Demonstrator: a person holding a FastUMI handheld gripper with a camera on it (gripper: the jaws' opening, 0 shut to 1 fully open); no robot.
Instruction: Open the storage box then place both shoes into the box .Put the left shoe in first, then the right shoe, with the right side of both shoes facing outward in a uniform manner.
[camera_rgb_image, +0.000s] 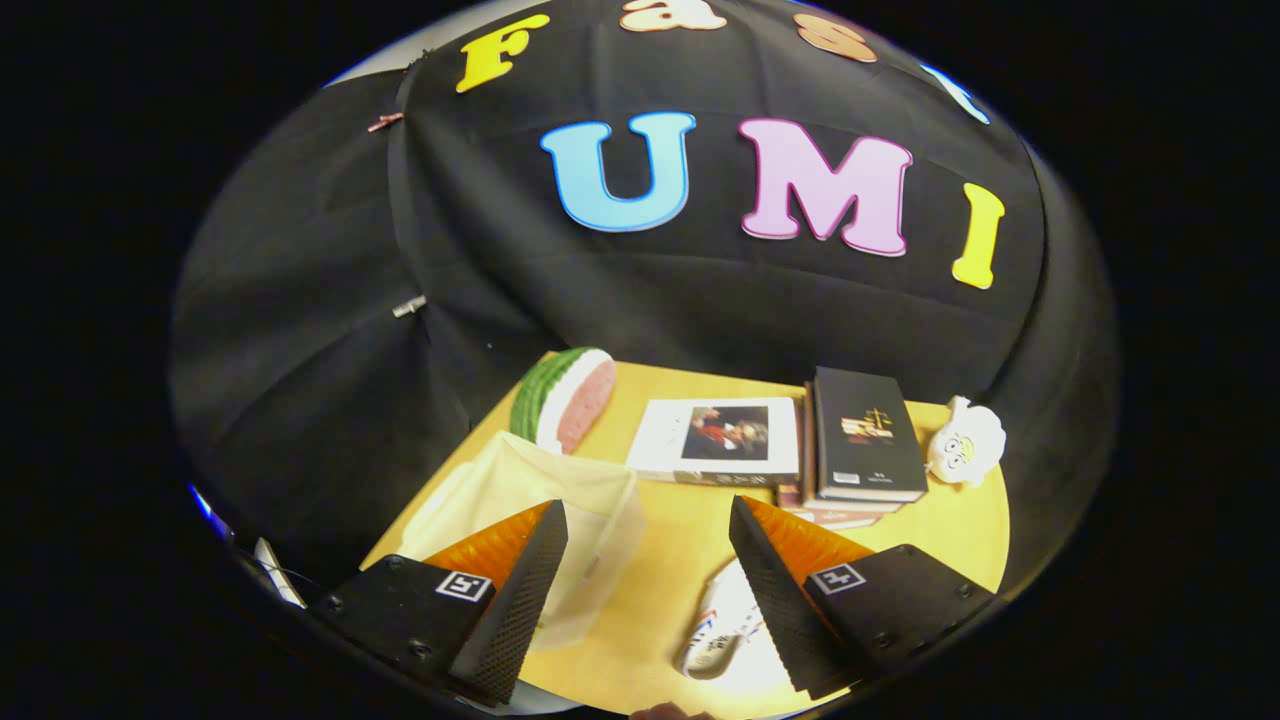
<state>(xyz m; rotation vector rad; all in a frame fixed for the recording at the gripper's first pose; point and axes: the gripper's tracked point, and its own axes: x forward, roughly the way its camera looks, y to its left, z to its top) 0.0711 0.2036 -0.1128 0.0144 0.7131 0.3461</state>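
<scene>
A translucent whitish storage box (545, 500) stands on the yellow table (670, 570), partly behind my left finger (520, 590); I cannot tell whether its lid is open. A white shoe (725, 625) with red and blue marks lies on the table under my right finger (775, 590), only part of it showing. My gripper (650, 520) hovers above the table, open, with nothing between its fingers.
Beyond the fingers, a watermelon-slice toy (565, 395) stands at the table's far left, a white book (720, 440) lies in the middle, a dark book (865, 435) tops a stack to the right, and a white plush figure (965, 440) sits at the far right.
</scene>
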